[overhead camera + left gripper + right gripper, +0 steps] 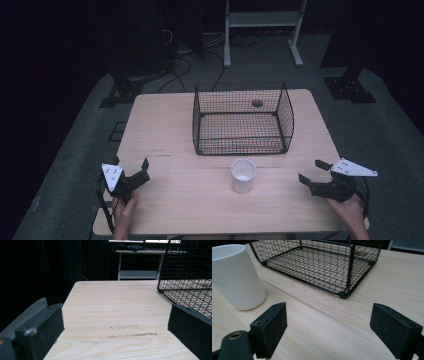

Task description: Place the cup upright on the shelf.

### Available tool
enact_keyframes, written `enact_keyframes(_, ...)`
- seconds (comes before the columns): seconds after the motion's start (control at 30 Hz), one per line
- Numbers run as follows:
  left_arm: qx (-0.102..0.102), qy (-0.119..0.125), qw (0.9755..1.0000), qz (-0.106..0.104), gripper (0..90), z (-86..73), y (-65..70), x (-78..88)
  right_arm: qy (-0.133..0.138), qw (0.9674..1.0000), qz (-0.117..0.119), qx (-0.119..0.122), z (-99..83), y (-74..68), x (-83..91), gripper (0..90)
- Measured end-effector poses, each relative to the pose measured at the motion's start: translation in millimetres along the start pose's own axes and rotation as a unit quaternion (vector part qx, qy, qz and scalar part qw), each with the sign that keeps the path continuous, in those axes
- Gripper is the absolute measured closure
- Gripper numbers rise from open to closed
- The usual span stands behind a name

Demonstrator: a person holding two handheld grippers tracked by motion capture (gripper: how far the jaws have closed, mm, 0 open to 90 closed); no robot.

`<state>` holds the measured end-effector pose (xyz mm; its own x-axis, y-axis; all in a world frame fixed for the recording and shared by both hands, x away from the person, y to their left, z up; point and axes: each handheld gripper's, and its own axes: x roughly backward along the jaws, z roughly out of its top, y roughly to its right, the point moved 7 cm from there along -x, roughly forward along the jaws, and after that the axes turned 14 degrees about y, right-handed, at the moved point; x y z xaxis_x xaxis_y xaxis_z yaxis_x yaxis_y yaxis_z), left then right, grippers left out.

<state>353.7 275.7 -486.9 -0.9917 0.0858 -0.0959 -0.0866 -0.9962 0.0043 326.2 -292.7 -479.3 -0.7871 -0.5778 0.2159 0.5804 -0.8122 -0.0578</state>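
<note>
White cup (243, 175) upright on the table (170, 130), just in front of the wire basket (243, 119), near its front wall but apart from it. Mouth up, inside not clear enough to judge.

Right gripper (314, 172) well to the right of the cup, near the table's right edge, held in a hand (350, 212), pointing toward the cup. Jaws parted, nothing between them but bare wood; in the right gripper view, cup (235, 277) ahead and left of the left jaw, not touching, basket (319, 265) corner beyond.

Left gripper (131, 167) well to the left of the cup, near the table's front left corner, held in a hand (125, 215). Jaws wide apart, holding nothing; in the left gripper view, bare table (115, 312) between them, basket (190, 277) ahead at right.
</note>
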Motion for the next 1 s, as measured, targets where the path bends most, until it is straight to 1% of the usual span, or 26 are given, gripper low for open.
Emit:
enact_keyframes(0.07, 0.001, 0.000, 1.0000, 0.000, 0.0, 0.0, -0.1, -0.1, -0.002, 1.0000, 0.003, 0.001, 0.4, -1.4, -0.7, 13.5)
enact_keyframes(0.1, 0.002, 0.000, 1.0000, 0.001, 0.0, 0.0, -0.2, -0.2, -0.005, 1.0000, 0.005, 0.007, 1.4, -3.6, -1.5, 13.5)
enact_keyframes(0.13, 0.003, 0.000, 1.0000, 0.000, 0.0, 0.0, -0.2, -0.2, -0.008, 0.9998, 0.015, 0.008, 3.8, -7.6, -3.5, 13.4)
enact_keyframes(0.23, 0.001, 0.000, 1.0000, 0.000, 0.0, 0.0, 0.0, -0.2, -0.010, 0.9997, 0.021, 0.012, 7.6, -11.4, -5.7, 13.1)
enact_keyframes(0.27, 0.001, 0.000, 1.0000, 0.000, 0.0, 0.0, 0.0, -0.2, -0.008, 0.9995, 0.030, 0.007, 9.8, -13.5, -6.6, 13.1)
enact_keyframes(0.3, 0.001, 0.000, 1.0000, 0.000, 0.0, 0.0, 0.0, -0.2, -0.003, 0.9988, 0.049, 0.002, 14.5, -18.3, -7.9, 13.1)
enact_keyframes(0.33, 0.002, 0.000, 1.0000, 0.000, 0.0, 0.0, -0.1, -0.2, -0.007, 0.9986, 0.051, 0.012, 18.3, -21.5, -10.3, 13.1)
enact_keyframes(0.43, 0.003, 0.000, 1.0000, 0.000, 0.0, 0.0, -0.3, -0.3, -0.006, 0.9977, 0.066, 0.015, 23.6, -26.1, -14.5, 13.2)
enact_keyframes(0.53, 0.003, 0.001, 1.0000, 0.000, 0.0, 0.0, -0.4, -0.3, -0.010, 0.9973, 0.070, 0.018, 25.2, -28.7, -16.9, 13.2)
enact_keyframes(0.6, 0.004, 0.000, 1.0000, 0.001, 0.0, 0.0, -0.5, -0.4, -0.013, 0.9963, 0.081, 0.024, 27.9, -34.3, -20.2, 13.3)
enact_keyframes(0.7, 0.004, -0.001, 1.0000, 0.002, 0.0, -0.1, -0.7, -0.3, -0.016, 0.9958, 0.086, 0.029, 29.8, -37.8, -22.8, 13.3)
enact_keyframes(0.73, 0.004, -0.001, 1.0000, 0.002, 0.0, -0.1, -0.7, -0.4, -0.016, 0.9957, 0.087, 0.027, 30.8, -39.1, -23.6, 13.3)
enact_keyframes(0.8, 0.004, 0.000, 1.0000, 0.001, 0.0, -0.1, -0.5, -0.5, -0.006, 0.9948, 0.096, 0.032, 34.3, -44.2, -25.8, 13.5)
enact_keyframes(0.83, 0.003, 0.000, 1.0000, 0.001, 0.0, -0.1, -0.3, -0.4, -0.011, 0.9941, 0.102, 0.036, 36.0, -48.4, -28.6, 13.5)
enact_keyframes(0.87, 0.004, 0.000, 1.0000, 0.000, 0.0, -0.1, -0.2, -0.4, -0.011, 0.9941, 0.102, 0.036, 36.0, -48.4, -28.6, 13.5)
enact_keyframes(0.9, 0.004, 0.000, 1.0000, 0.000, 0.0, -0.1, -0.4, -0.4, -0.013, 0.9932, 0.108, 0.041, 37.4, -52.1, -31.7, 13.5)
enact_keyframes(1.0, 0.005, 0.000, 1.0000, 0.001, 0.0, -0.1, -0.7, -0.4, -0.017, 0.9920, 0.119, 0.041, 39.9, -57.9, -35.8, 13.5)
